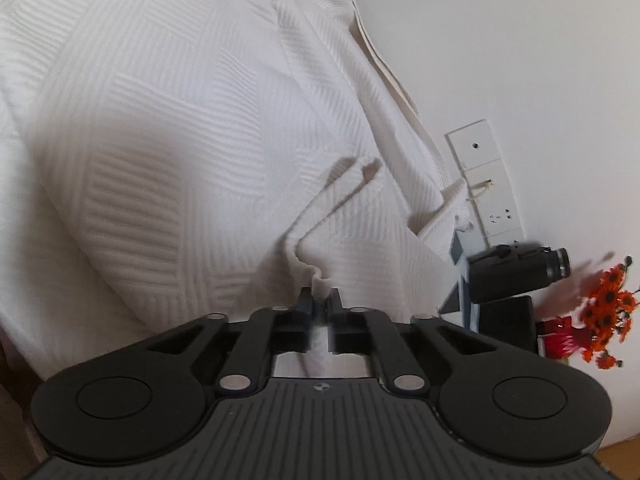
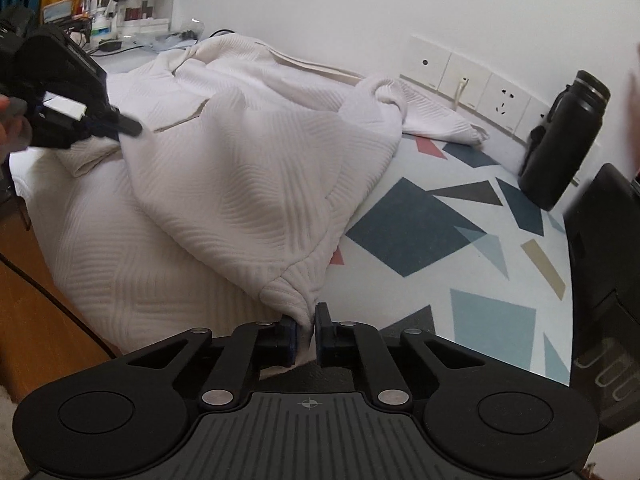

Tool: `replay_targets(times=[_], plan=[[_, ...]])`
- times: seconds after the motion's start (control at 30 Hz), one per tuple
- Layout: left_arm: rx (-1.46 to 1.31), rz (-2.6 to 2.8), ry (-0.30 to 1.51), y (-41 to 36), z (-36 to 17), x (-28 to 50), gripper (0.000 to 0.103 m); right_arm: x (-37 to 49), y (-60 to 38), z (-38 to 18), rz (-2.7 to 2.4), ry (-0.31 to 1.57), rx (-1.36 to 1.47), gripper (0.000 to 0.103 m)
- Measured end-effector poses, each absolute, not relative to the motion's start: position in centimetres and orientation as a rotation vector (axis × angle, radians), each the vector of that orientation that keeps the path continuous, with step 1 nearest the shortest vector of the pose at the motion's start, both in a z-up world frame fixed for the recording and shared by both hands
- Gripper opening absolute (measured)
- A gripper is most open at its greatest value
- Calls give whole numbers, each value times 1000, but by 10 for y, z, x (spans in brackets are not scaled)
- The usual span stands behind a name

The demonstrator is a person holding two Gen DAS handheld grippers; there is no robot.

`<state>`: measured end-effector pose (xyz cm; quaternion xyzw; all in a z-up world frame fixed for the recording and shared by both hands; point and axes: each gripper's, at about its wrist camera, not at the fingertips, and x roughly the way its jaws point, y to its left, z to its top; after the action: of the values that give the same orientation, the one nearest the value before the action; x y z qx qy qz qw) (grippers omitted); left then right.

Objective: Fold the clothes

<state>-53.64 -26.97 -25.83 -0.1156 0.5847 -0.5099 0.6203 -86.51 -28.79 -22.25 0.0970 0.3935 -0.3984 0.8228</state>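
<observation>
A: Count, garments?
B: One white textured garment (image 2: 240, 168), spread over the tabletop with the geometric-patterned cover (image 2: 460, 264), part hanging off the near edge.

A: Grippers?
B: Two. Right gripper (image 2: 306, 334): fingers nearly closed, pinching a ribbed hem corner of the garment. Left gripper (image 1: 320, 308): fingers clenched on a bunched fold of the same fabric, lifted.

A: Other items?
B: One black water bottle (image 2: 564, 144), upright near the wall. One strip of wall sockets (image 2: 472, 80). One bunch of orange flowers (image 1: 608, 312). One shelf of cosmetics (image 2: 120, 8), too small to itemise.
</observation>
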Motion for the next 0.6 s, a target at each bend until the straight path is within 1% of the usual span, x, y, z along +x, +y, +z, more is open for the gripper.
replay_targets(times=[0.13, 0.23, 0.4, 0.5, 0.53, 0.57, 0.6], plan=[[-206, -1273, 1197, -252, -226, -544, 5, -869, -284, -216, -836, 836, 196, 6], [-127, -1267, 1185, -233, -222, -547, 4, -870, -280, -216, -818, 868, 171, 6], [-18, -1183, 1230, -222, -262, -547, 4, -861, -268, -224, -773, 952, 78, 6], [12, -1195, 1212, -223, -263, -548, 4, -860, -268, -223, -766, 962, 77, 7], [18, -1202, 1206, -223, -262, -549, 4, -862, -269, -222, -773, 958, 92, 11], [15, -1207, 1202, -223, -260, -548, 4, -864, -271, -221, -780, 954, 108, 20], [8, -1213, 1205, -223, -261, -546, 4, -866, -272, -220, -786, 950, 123, 22]])
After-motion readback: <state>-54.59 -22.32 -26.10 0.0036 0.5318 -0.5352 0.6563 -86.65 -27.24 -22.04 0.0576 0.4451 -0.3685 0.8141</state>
